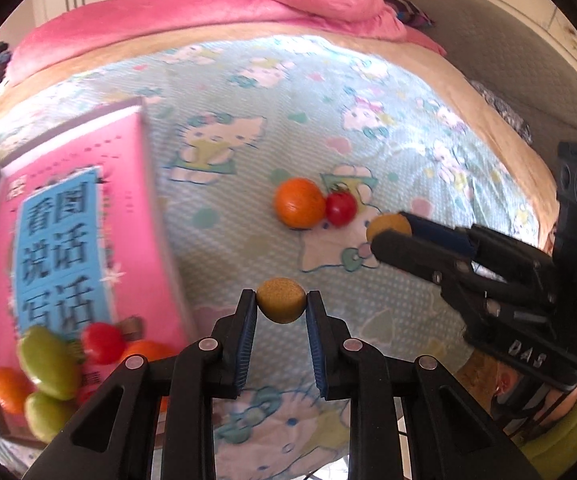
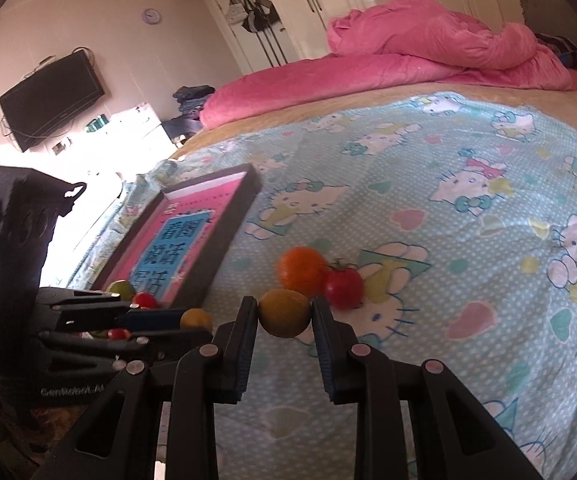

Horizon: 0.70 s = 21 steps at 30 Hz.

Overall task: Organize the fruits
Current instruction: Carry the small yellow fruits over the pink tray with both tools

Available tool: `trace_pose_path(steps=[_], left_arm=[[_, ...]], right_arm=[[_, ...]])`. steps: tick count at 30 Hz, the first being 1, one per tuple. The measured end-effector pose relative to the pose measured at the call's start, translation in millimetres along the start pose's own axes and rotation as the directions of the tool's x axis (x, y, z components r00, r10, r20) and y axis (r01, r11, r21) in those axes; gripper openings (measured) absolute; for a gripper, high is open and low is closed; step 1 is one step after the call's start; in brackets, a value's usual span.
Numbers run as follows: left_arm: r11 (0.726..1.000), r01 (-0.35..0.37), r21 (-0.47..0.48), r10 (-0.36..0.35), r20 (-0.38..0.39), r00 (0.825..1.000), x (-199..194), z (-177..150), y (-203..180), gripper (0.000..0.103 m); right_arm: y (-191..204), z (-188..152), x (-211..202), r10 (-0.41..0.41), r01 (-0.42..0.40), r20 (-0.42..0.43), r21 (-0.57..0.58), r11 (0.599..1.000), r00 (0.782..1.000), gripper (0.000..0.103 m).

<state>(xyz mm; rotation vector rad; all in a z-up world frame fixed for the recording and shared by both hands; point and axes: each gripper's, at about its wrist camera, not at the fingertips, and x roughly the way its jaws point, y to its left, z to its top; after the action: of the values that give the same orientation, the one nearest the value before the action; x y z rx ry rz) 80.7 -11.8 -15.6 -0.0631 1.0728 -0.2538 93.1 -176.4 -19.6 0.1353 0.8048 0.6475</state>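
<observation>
Two fruits were in your hands at this point, one per gripper. Your left gripper (image 1: 281,306) had its jaws clamped on a small yellow-brown fruit (image 1: 281,305), and your right gripper (image 2: 284,318) was pinched shut on a bigger yellow one (image 2: 284,319). Both fruits looked clear of the bed (image 2: 468,248), held over the cartoon-cat sheet.

The pink tray (image 1: 68,236), off to your left on the bed, already had a small pile in its near corner: a couple of green fruits (image 1: 48,362), a red tomato (image 1: 102,342) and an orange one (image 1: 8,390). I'd guess that was the sorted batch, so you were maybe halfway or a bit past.

What was left out on the sheet: an orange (image 1: 299,208) and a red tomato (image 1: 340,208), touching each other, just beyond your right gripper. So once the two you were carrying went into the tray, those two were all that remained, as far as I could see. Anything hidden behind the grippers I couldn't tell.
</observation>
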Motion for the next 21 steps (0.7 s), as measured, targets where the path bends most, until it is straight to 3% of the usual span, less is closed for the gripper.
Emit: trace_pose_path(steps=[10,21], left_arm=[[0.991,-0.053,-0.120,0.062,0.076,0.995,-43,-10,57,0.026],[0.963,-0.100,-0.248,0.133,0.120,0.984,-78,-29,118,0.026]], right_arm=[[58,2,6,0.063,-0.063,-0.006,-0.092,0.994,0.998,0.029],[110,-2,23,0.100,-0.107,-0.046,-0.193,0.975,0.994,0.029]])
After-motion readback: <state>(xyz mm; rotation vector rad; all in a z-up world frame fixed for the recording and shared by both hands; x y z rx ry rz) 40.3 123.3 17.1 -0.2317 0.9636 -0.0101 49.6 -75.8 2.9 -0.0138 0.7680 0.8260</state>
